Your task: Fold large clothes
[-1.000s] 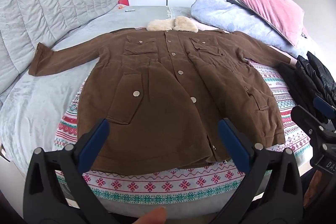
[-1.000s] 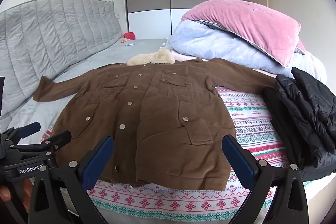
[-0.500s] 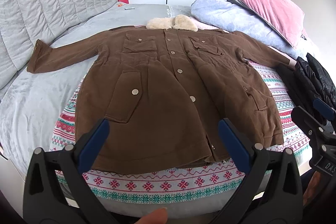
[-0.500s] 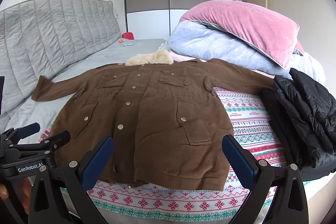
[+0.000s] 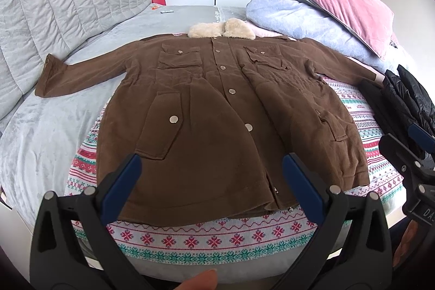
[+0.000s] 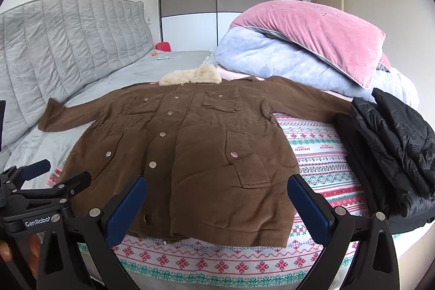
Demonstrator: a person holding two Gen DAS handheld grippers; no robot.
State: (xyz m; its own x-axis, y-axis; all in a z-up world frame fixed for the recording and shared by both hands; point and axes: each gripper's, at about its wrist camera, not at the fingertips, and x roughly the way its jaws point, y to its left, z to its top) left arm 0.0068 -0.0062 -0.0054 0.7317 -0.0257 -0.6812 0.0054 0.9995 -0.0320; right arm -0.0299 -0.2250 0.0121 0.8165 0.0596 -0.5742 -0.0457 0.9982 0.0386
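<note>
A large brown coat (image 5: pixel 217 110) with a cream fur collar (image 5: pixel 220 29) lies flat, front up and buttoned, on the bed, sleeves spread to both sides. It also shows in the right wrist view (image 6: pixel 185 148). My left gripper (image 5: pixel 212 178) is open and empty, held above the coat's hem near the bed's front edge. My right gripper (image 6: pixel 217 197) is open and empty, also over the hem, to the right of the left one. The left gripper (image 6: pixel 40 181) shows at the lower left of the right wrist view.
A patterned red, green and white blanket (image 5: pixel 206 238) lies under the coat on the grey bed (image 5: pixel 40 132). A black puffer jacket (image 6: pixel 397 148) sits at the right. A pink pillow (image 6: pixel 312 34) on a blue duvet (image 6: pixel 272 59) lies behind. A quilted grey headboard (image 6: pixel 68 45) stands at left.
Both grippers have shifted slightly, so the coat sits a little lower and closer in view. The coat has not moved and both grippers stay open.
</note>
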